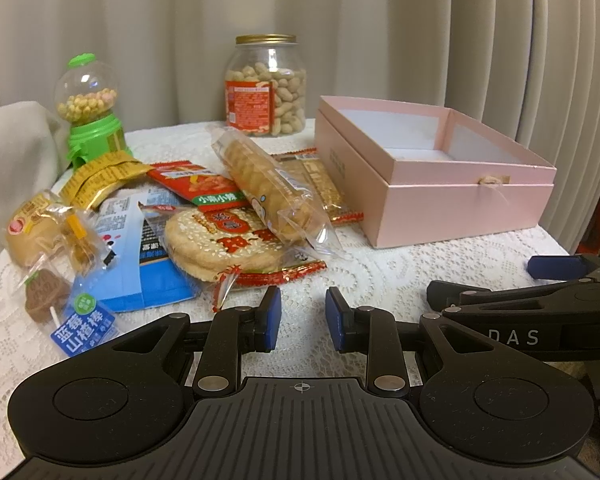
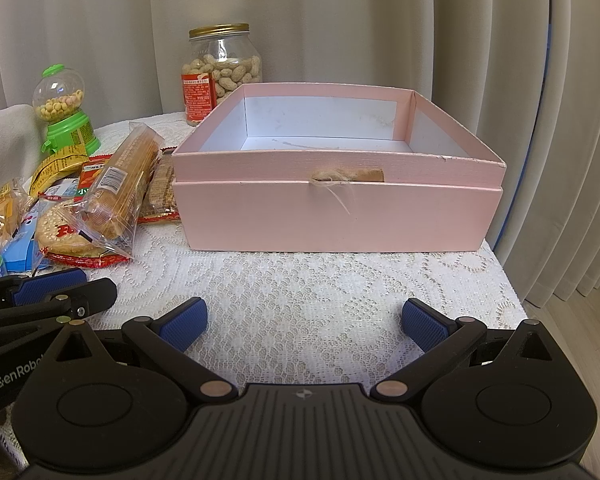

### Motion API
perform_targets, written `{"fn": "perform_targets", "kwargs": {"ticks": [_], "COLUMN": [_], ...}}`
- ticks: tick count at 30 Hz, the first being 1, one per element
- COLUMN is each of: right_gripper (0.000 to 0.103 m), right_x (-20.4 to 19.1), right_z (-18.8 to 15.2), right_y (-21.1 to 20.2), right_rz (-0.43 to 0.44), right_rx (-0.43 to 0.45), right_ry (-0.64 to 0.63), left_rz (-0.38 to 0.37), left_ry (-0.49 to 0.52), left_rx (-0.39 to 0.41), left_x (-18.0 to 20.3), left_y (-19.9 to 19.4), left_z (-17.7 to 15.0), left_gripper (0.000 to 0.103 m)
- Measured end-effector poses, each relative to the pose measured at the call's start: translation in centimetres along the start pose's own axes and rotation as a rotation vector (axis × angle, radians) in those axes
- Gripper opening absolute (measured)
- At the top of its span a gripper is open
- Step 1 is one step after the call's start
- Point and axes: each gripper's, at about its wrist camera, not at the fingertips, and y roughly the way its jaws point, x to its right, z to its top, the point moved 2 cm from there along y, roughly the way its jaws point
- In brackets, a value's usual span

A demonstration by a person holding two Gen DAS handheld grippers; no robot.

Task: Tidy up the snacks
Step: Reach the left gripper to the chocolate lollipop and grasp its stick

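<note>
Left wrist view: the left gripper [image 1: 303,317] hovers narrowly parted, holding nothing, over bare lace tablecloth [image 1: 380,280], the snack pile [image 1: 204,216] just ahead-left and the pink box [image 1: 432,184] ahead-right showing only white lining; behind stand a lidded peanut jar [image 1: 266,88] and a candy dispenser [image 1: 90,108]. Right wrist view: the right gripper [image 2: 303,322] gapes wide and unladen facing the box, the table edge [image 2: 512,280] close on the right

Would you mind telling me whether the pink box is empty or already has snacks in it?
Empty. The pink box stands open, showing only its bare white floor and walls; the snacks all lie outside it, on the table.
</note>
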Motion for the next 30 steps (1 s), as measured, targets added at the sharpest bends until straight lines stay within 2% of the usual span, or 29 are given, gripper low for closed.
{"fn": "perform_targets", "kwargs": {"ticks": [2, 3, 5, 8, 11, 13, 15, 17, 19, 21, 23, 25, 30], "right_gripper": [0.103, 0.103, 0.103, 0.103, 0.103, 0.103, 0.103, 0.103, 0.103, 0.103, 0.103, 0.103, 0.103], "right_x": [0.7, 1.0, 0.8, 0.8, 0.9, 0.7, 0.4, 0.3, 0.4, 0.5, 0.7, 0.8, 0.9], "right_z": [-0.1, 0.1, 0.8, 1.7, 2.1, 2.0, 1.7, 1.3, 1.0, 0.9, 0.6, 0.2, -0.2], "right_y": [0.3, 0.4, 0.6, 0.9, 1.1, 1.1, 0.9, 0.8, 0.6, 0.5, 0.3, 0.1, -0.1], "right_rz": [0.012, 0.024, 0.050, 0.093, 0.095, 0.072, 0.052, 0.032, 0.021, 0.028, 0.037, 0.035, 0.032], "right_rx": [-0.010, -0.039, -0.122, -0.225, -0.278, -0.288, -0.266, -0.237, -0.212, -0.196, -0.168, -0.130, -0.099], "right_ry": [0.006, 0.006, -0.032, -0.085, -0.085, -0.078, -0.064, -0.045, -0.038, -0.043, -0.048, -0.046, -0.041], "left_rz": [-0.055, -0.110, -0.165, -0.195, -0.168, -0.094, -0.026, 0.009, 0.016, -0.009, -0.009, 0.023, 0.078], "left_ry": [-0.031, -0.055, -0.078, -0.055, -0.055, -0.129, -0.245, -0.357, -0.434, -0.468, -0.458, -0.398, -0.195], "left_rx": [-0.011, -0.037, -0.051, -0.020, -0.012, -0.005, -0.035, -0.071, -0.124, -0.169, -0.189, -0.197, -0.128], "left_x": [-0.7, -1.5, -2.8, -5.6, -8.8, -12.0, -15.3, -17.9, -19.3, -19.3, -18.5, -17.2, -14.9], "left_y": [-0.3, -0.5, -1.2, -3.1, -4.3, -5.0, -5.1, -4.8, -4.0, -3.0, -2.1, -1.1, -0.1], "left_z": [0.1, 0.4, 1.1, 3.1, 4.5, 5.0, 4.9, 4.4, 3.7, 3.2, 3.2, 3.1, 3.7], "left_gripper": [0.029, 0.029, 0.030, 0.029, 0.030, 0.030, 0.029, 0.029, 0.029, 0.029, 0.030, 0.031, 0.031]}}
